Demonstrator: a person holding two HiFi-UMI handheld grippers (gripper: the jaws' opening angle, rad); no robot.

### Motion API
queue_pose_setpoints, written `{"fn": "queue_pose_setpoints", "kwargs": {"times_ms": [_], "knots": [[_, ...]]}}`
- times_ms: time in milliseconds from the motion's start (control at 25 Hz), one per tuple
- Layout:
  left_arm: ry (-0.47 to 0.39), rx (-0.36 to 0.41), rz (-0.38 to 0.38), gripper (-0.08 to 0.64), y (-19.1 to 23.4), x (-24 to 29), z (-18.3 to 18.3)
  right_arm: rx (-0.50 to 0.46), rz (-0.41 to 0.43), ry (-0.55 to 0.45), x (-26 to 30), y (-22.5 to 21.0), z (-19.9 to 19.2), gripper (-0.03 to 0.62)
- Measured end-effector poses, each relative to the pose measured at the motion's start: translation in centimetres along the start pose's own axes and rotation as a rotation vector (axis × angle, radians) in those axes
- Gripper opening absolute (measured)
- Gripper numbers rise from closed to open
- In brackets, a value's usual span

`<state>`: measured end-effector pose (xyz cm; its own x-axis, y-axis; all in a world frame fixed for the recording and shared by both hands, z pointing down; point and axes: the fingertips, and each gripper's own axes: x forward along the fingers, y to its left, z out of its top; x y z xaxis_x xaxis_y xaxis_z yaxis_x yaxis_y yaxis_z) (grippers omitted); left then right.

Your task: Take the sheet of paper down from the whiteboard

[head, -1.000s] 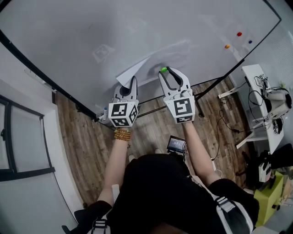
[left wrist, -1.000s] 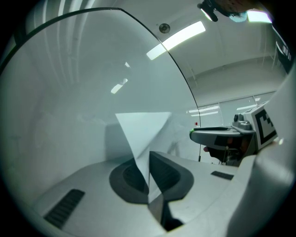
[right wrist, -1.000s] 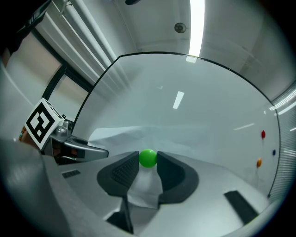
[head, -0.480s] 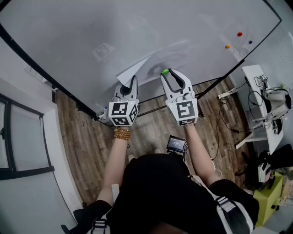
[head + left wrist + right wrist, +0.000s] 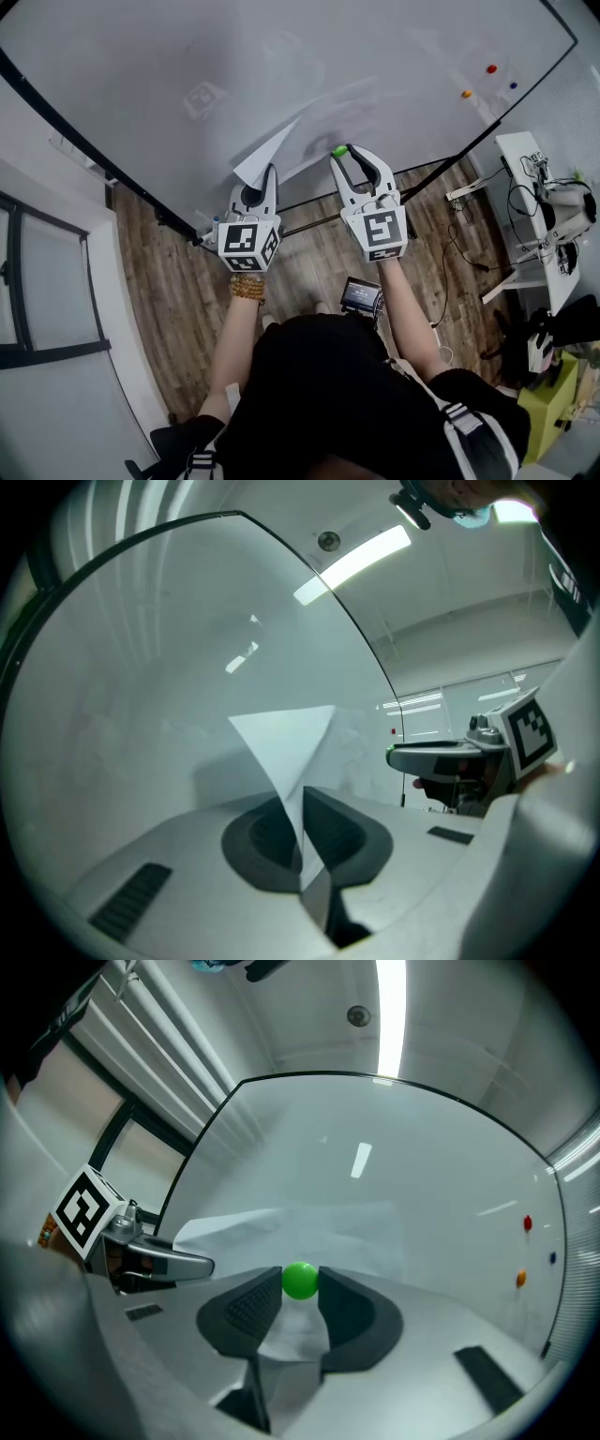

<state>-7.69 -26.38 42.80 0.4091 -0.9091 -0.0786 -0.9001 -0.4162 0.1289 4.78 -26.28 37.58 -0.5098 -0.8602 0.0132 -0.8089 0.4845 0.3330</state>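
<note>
Here the left gripper (image 5: 300, 808) clenches a corner of the paper (image 5: 281, 738). The right gripper (image 5: 300, 1290) grasps a green magnet (image 5: 300, 1279) at its tips, whiteboard (image 5: 403, 1166) ahead.

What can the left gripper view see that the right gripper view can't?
Only the left gripper view looks between the jaws of the left gripper, which are shut on a corner of the sheet of paper that stands off the board. Only the right gripper view looks between the jaws of the right gripper, closed on the green magnet. Both show the whiteboard and the paper.
</note>
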Motion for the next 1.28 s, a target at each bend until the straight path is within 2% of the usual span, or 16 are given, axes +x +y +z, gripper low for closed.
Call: {"fn": "queue_pose_setpoints", "kwargs": {"times_ms": [680,880,1080,1280], "knots": [[-0.002,-0.017,0.068,0.011,-1.5,-5.1,-1.2,0.031,0.035,-0.010,-2.8,1.2,-0.3,0.120],[-0.042,0.014,0.115,0.011,-2.3,-6.7,0.2,0.047,0.037,-0.030,-4.2,2.8,-0.1,0.120],[-0.097,0.079,0.204,0.011,-2.8,-8.3,2.1,0.070,0.035,-0.059,-5.7,4.1,0.3,0.120],[-0.157,0.073,0.256,0.011,-3.1,-9.9,3.7,0.070,0.018,-0.105,-7.2,5.4,1.0,0.120]]}}
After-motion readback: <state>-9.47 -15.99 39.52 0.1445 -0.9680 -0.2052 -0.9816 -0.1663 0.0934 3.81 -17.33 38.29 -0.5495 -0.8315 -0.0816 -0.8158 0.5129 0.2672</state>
